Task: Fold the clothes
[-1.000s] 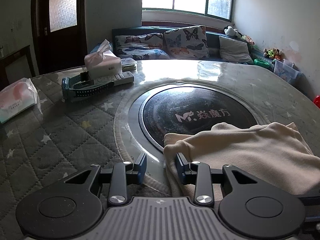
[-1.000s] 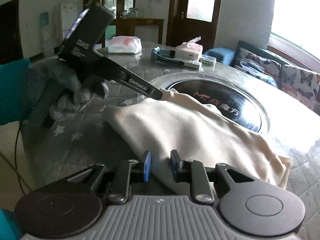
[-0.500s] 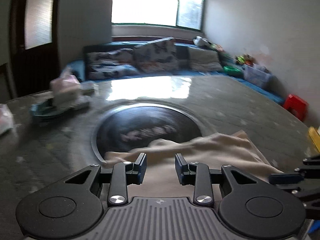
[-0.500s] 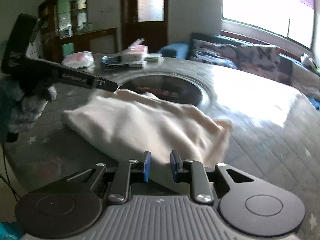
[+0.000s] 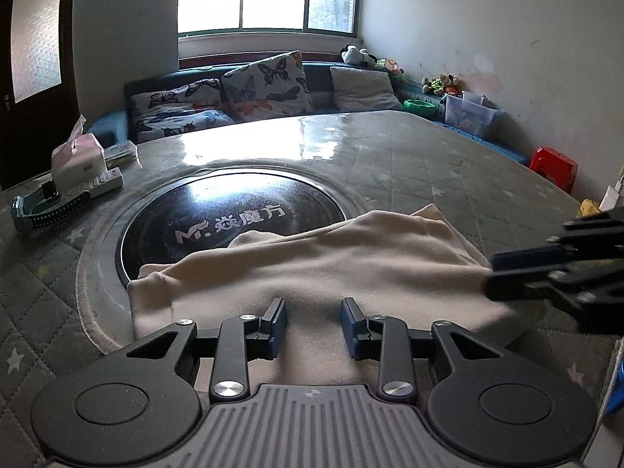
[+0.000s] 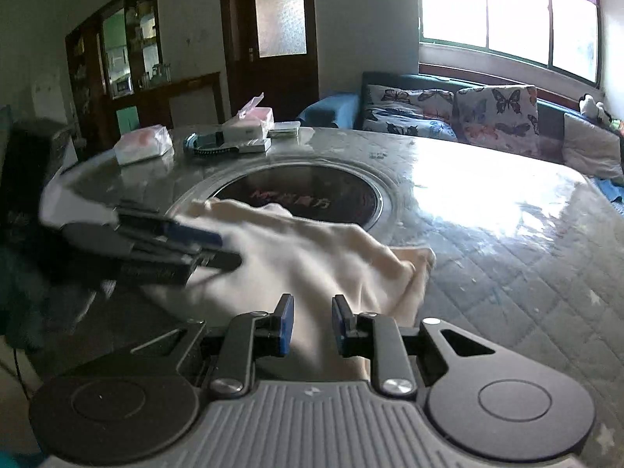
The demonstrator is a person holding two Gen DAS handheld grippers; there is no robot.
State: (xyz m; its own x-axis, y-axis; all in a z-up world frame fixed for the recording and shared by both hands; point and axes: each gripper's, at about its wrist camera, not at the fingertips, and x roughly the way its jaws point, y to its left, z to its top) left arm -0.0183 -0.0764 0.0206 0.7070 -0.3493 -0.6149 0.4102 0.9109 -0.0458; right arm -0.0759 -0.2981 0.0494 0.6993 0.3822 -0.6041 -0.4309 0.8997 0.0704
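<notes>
Desk (image 5: pixel 409 163) glossy, dark round inset under far part of cream garment (image 5: pixel 331 265); garment lies as bunched, partly doubled bundle at near desk edge, far end puckered

Risk: slick top lets bundle slide or layers shift if one side gets tugged alone; loose corner could unfold, near hem could slip off edge

Left gripper (image 5: pixel 313 325): fingers narrowly apart, empty, over near hem
Right gripper (image 6: pixel 312 325): same, over cloth, holding nothing

Versus half second back: left view sharper, right gripper closer to garment's right edge
</notes>
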